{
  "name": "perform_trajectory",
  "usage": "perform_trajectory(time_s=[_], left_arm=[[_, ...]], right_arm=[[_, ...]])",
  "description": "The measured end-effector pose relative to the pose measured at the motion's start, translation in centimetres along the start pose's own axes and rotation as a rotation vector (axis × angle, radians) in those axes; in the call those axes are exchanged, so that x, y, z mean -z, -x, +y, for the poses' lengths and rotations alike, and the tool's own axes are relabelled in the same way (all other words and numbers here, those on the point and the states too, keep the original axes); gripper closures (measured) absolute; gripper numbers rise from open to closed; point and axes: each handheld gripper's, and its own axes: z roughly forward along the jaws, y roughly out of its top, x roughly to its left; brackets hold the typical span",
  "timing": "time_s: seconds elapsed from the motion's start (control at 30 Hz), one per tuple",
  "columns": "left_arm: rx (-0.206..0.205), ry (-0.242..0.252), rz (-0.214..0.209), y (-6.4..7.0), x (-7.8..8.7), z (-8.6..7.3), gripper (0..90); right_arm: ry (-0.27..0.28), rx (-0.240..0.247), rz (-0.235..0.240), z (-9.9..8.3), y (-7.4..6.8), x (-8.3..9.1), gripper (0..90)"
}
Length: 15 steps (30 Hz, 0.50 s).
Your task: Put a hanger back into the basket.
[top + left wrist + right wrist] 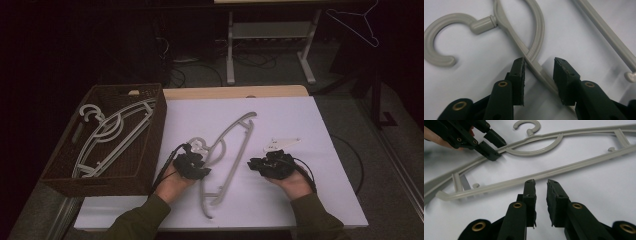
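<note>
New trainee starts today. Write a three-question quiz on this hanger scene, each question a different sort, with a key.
1. True or false: the left gripper is clamped shut on the grey hanger lying on the white table.
2. Multiple choice: where do the other hangers lie? A) in the brown wicker basket B) under the right gripper C) stacked on the table hanger
3. Fill in: the right gripper's jaws point at the hanger's long straight ____.

Key:
1. False. Its jaws are open, straddling the hanger's arm near the hook.
2. A
3. Bar; the jaws are slightly apart and hold nothing.
</note>
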Motion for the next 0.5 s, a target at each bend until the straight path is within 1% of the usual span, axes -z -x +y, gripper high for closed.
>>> perform_trajectory(time_s=[0.1, 0.13, 0.2, 0.33, 0.37, 0.4, 0.43, 0.47, 0.5], left_arm=[[-0.004, -0.005, -0.003, -0.3, 0.2, -0.2, 65.4], [0.005, -0.009, -0.004, -0.6, 0.4, -0.4, 66.7], [0.002, -0.015, 0.003, -0.9, 0.7, -0.6, 68.9], [0.025, -0.014, 0.004, -1.5, 1.2, -1.2, 73.4], [0.031, -0.012, 0.003, -1.6, 1.3, -1.3, 74.2], [0.031, -0.014, 0.003, -1.8, 1.3, -1.4, 74.8], [0.031, -0.014, 0.003, -1.8, 1.3, -1.4, 75.4], [0.043, -0.015, -0.006, -2.0, 1.4, -1.5, 75.9], [0.046, -0.009, -0.01, -2.1, 1.5, -1.5, 76.5]], right_arm=[[0.001, 0.001, 0.002, 0.0, 0.0, 0.0, 76.7], [0.007, 0.009, 0.003, 0.1, 0.0, 0.0, 76.4], [0.011, 0.004, 0.007, 0.1, -0.1, 0.0, 76.5], [0.02, -0.005, -0.003, 0.3, 0.0, 0.2, 76.5], [0.028, 0.005, -0.012, 0.3, 0.2, 0.3, 77.0], [0.022, -0.006, -0.024, 0.4, 0.3, 0.4, 77.6], [0.022, -0.006, -0.024, 0.4, 0.3, 0.4, 77.6], [0.034, -0.006, -0.057, 0.8, 0.7, 0.7, 79.0], [0.041, -0.008, -0.071, 1.0, 1.0, 0.9, 79.9]])
